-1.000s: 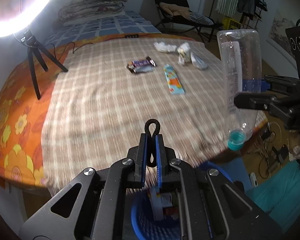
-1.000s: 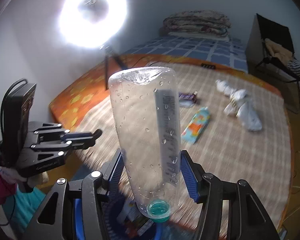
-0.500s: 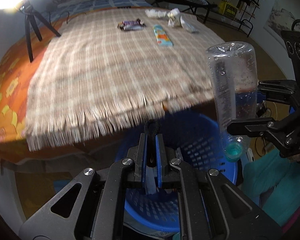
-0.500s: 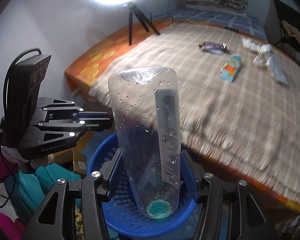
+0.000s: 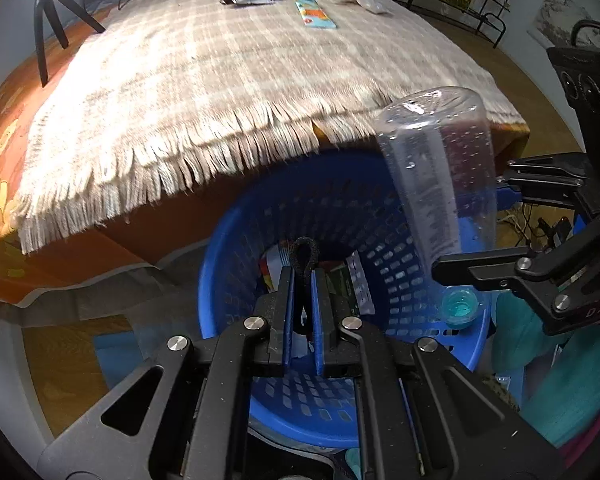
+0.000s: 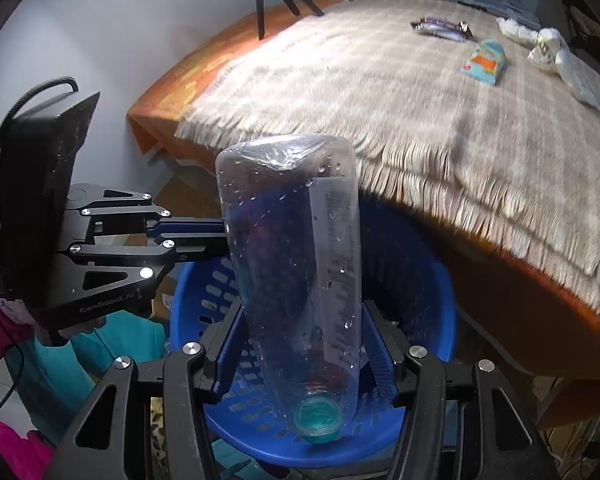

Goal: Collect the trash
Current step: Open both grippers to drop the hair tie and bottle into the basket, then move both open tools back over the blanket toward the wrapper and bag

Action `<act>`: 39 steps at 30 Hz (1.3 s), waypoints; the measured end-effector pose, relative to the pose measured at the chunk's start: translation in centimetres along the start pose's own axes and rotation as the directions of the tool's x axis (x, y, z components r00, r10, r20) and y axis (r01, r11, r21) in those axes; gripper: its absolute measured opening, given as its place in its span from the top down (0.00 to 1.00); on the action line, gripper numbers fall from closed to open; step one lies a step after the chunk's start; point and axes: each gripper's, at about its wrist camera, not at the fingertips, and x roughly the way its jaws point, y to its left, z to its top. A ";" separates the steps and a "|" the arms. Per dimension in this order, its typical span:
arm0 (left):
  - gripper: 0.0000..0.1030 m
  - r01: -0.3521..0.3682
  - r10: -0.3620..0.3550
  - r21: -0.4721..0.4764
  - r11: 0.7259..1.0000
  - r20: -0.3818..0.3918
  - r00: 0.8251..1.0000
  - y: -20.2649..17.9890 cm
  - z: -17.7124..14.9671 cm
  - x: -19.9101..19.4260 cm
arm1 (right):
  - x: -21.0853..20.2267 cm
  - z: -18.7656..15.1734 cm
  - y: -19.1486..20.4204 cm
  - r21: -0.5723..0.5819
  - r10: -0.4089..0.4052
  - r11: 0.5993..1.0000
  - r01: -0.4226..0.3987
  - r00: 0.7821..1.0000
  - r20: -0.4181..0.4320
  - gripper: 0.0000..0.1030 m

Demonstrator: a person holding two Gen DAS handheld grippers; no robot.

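Over perforated blue basket (image 5: 384, 216), clear dimpled bottle (image 6: 296, 264), right gripper (image 6: 300, 350) clamped.

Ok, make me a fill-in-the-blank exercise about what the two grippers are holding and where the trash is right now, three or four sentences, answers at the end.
The right gripper holds a clear plastic bottle with its cap pointing ____.
The bottle hangs over a ____ basket.
The left gripper is shut on a small ____ loop.
A snack wrapper lies on the ____ blanket.

Missing words: down; blue; black; checked
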 end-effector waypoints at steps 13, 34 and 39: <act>0.94 -0.003 0.005 0.026 1.000 -0.059 0.998 -0.9 -1.0 2.6 | 2.9 -1.2 0.4 0.002 -0.005 1.000 0.005 0.997 -0.076 0.44; 0.52 -0.025 0.028 0.036 0.999 -0.073 0.997 -1.0 -1.5 3.8 | 3.0 -1.3 -0.5 0.025 -0.031 0.999 0.033 0.996 -0.089 0.28; 0.47 -0.029 0.032 0.034 0.999 -0.074 0.997 -1.0 -1.4 3.8 | 2.5 -1.1 -0.5 0.026 -0.049 0.998 0.050 0.996 -0.070 0.24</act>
